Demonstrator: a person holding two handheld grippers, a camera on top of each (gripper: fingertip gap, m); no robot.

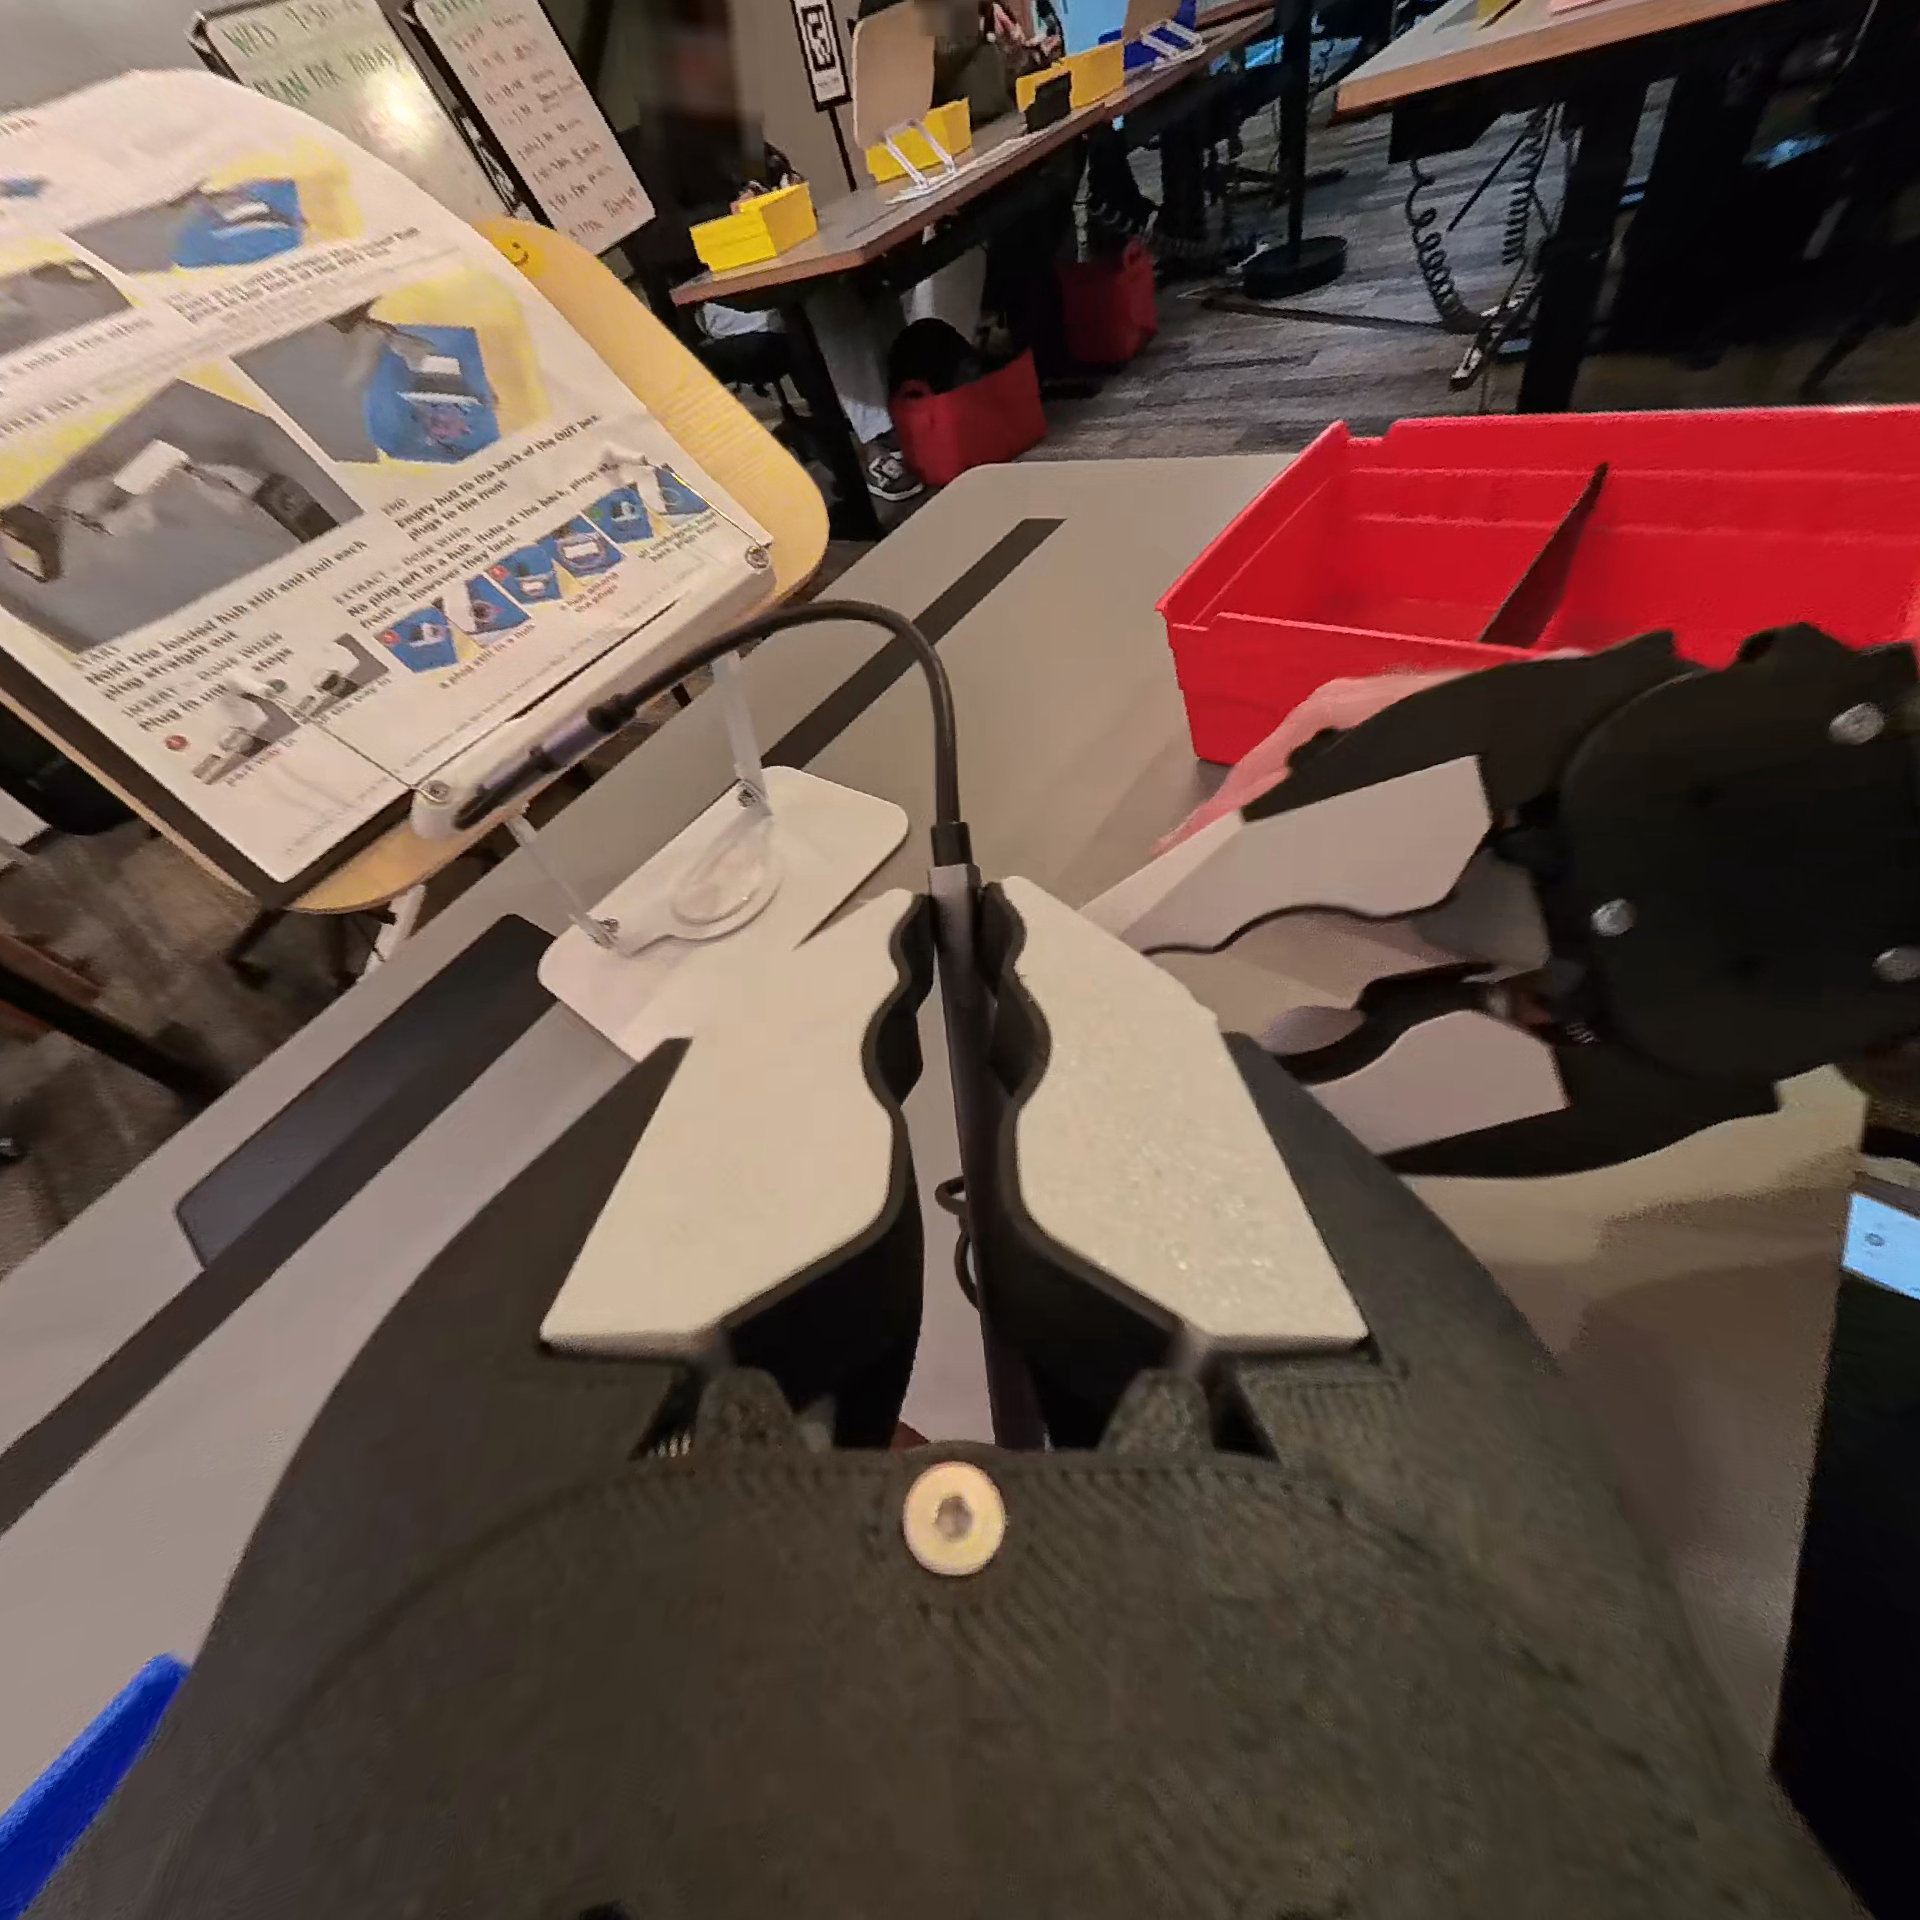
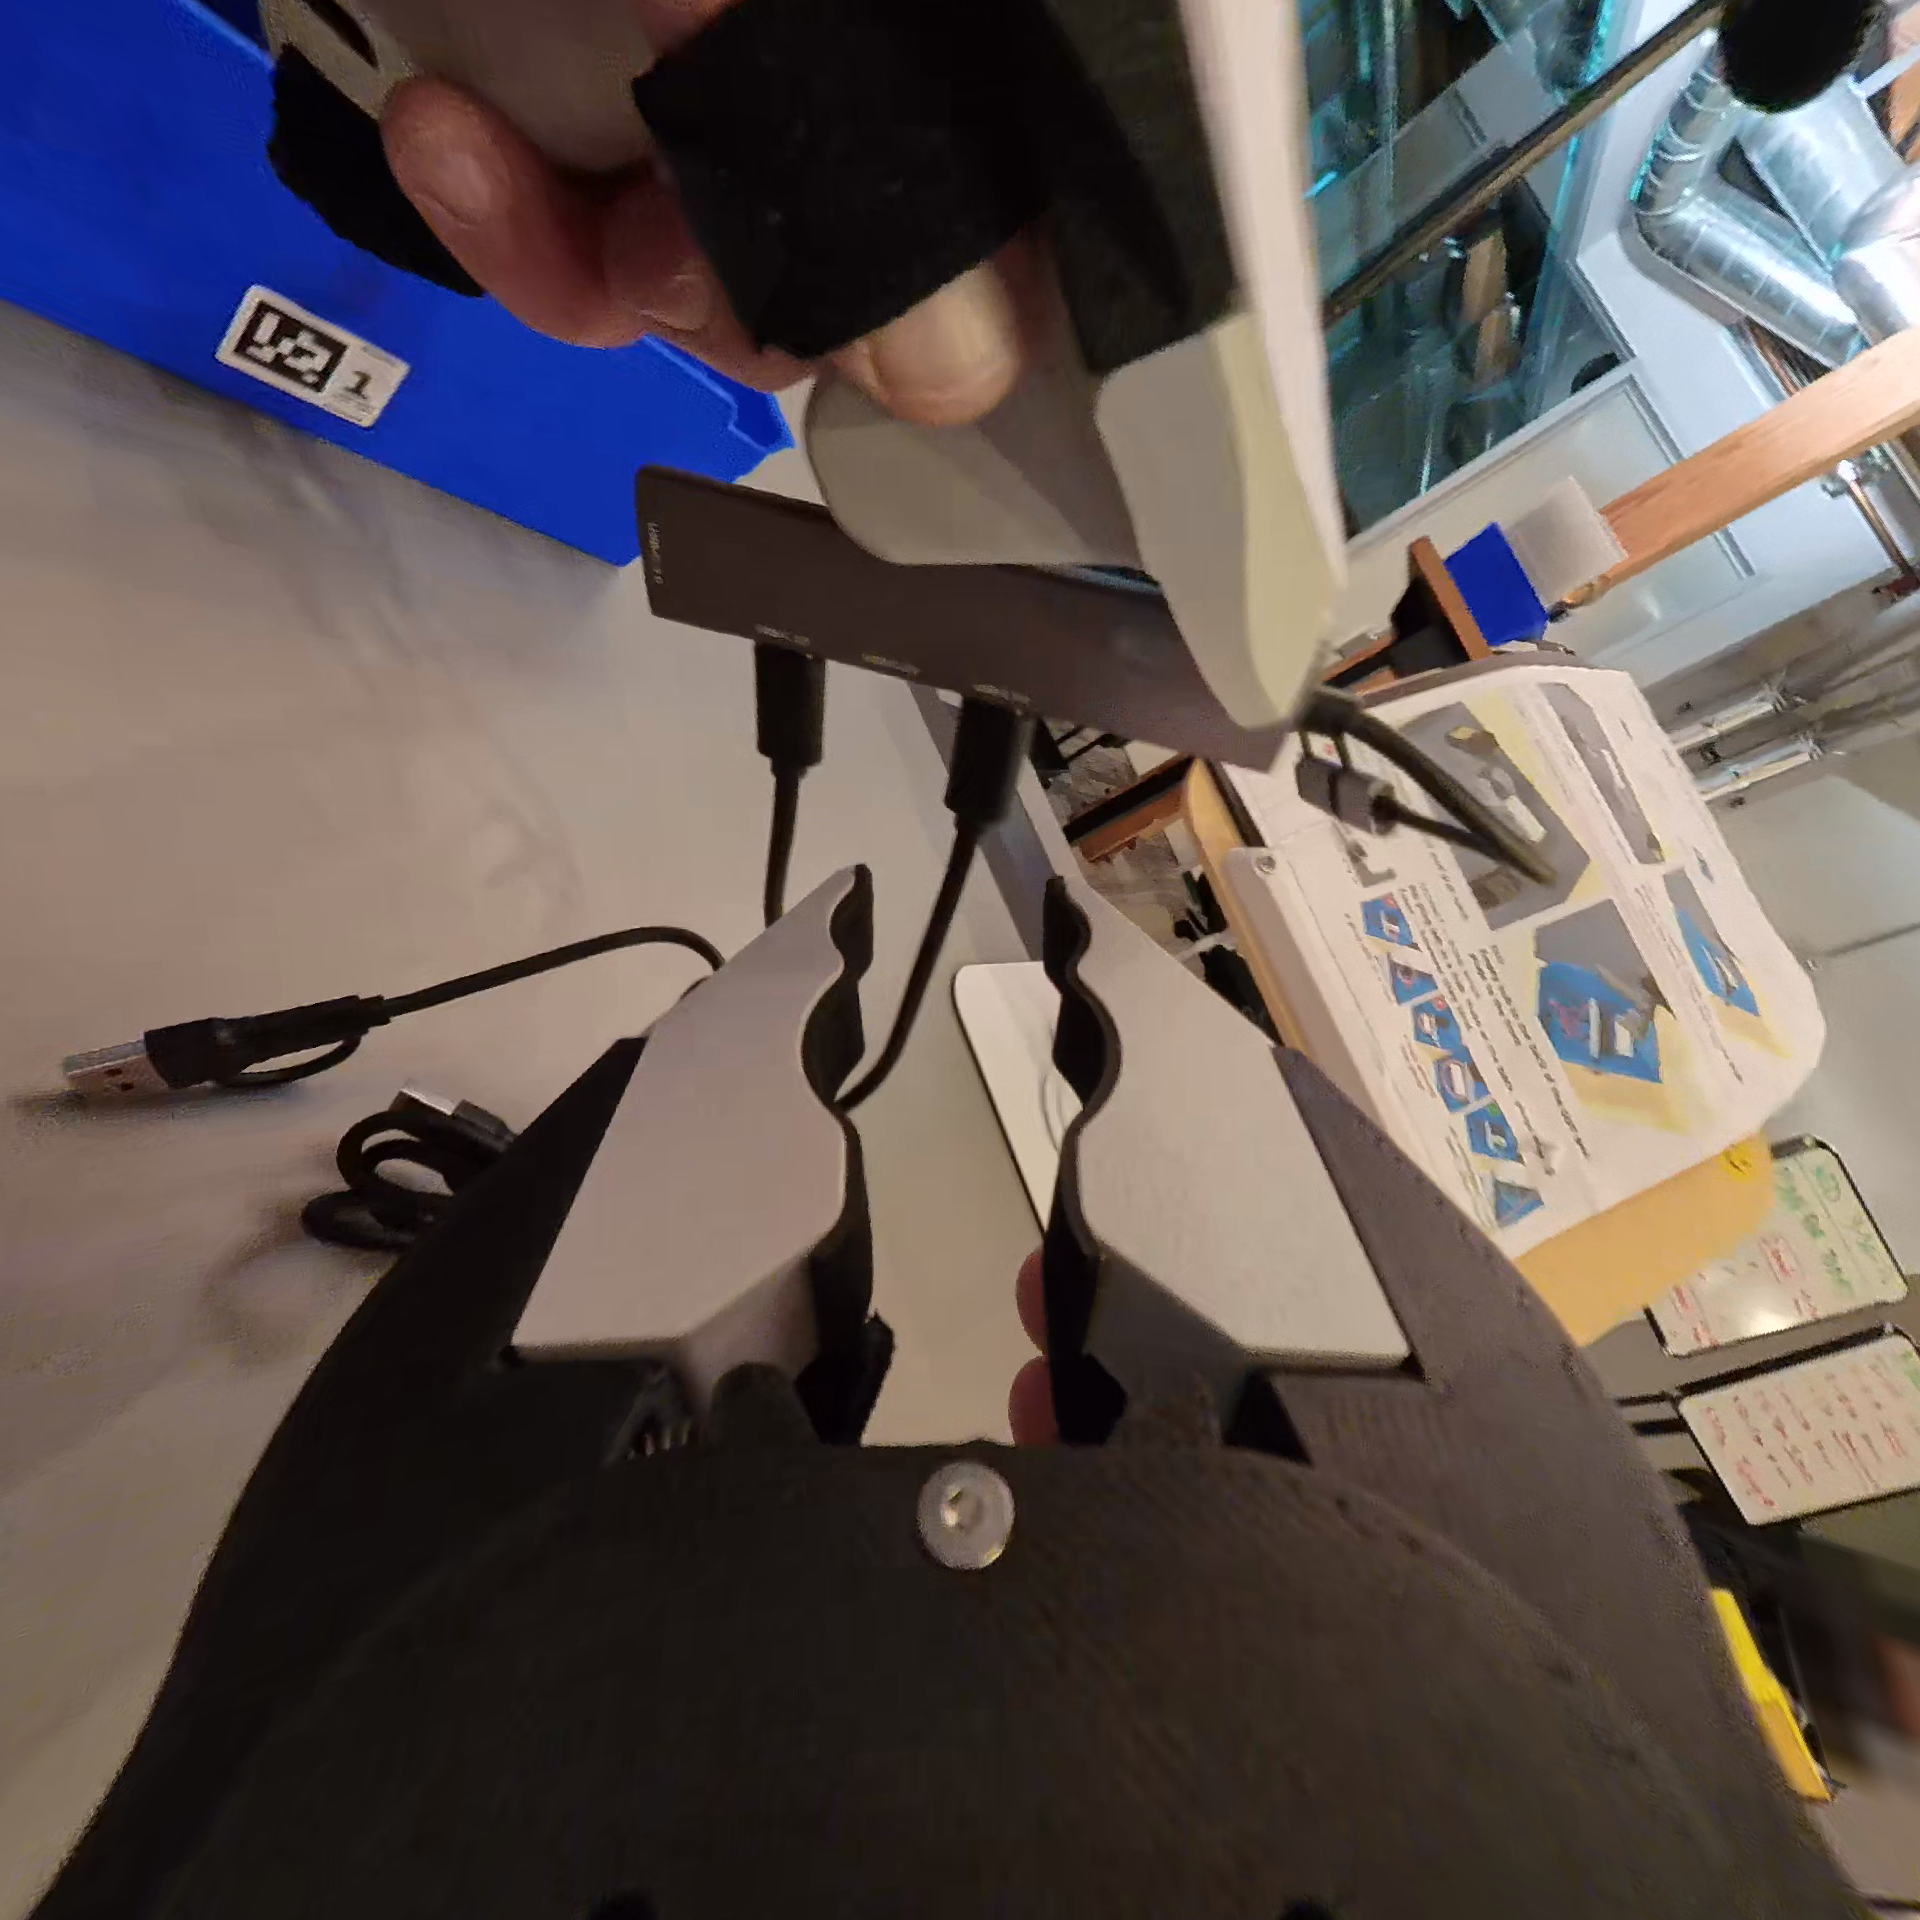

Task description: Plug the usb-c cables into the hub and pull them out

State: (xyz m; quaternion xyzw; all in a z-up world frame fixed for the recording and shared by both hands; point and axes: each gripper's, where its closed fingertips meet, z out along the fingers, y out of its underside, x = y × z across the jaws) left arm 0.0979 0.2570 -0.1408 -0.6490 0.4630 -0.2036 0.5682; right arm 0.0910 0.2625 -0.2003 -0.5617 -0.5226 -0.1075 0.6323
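Clamping the hub (image 2: 935, 613) edge-on, your left gripper (image 1: 961, 914) steadies it; below the hub, your right gripper (image 2: 956, 914) gapes wide toward two seated plugs (image 2: 792, 707).

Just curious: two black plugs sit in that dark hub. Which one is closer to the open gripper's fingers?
The right-hand plug: its cable runs down between the right gripper fingers. The left plug sits off to the side.
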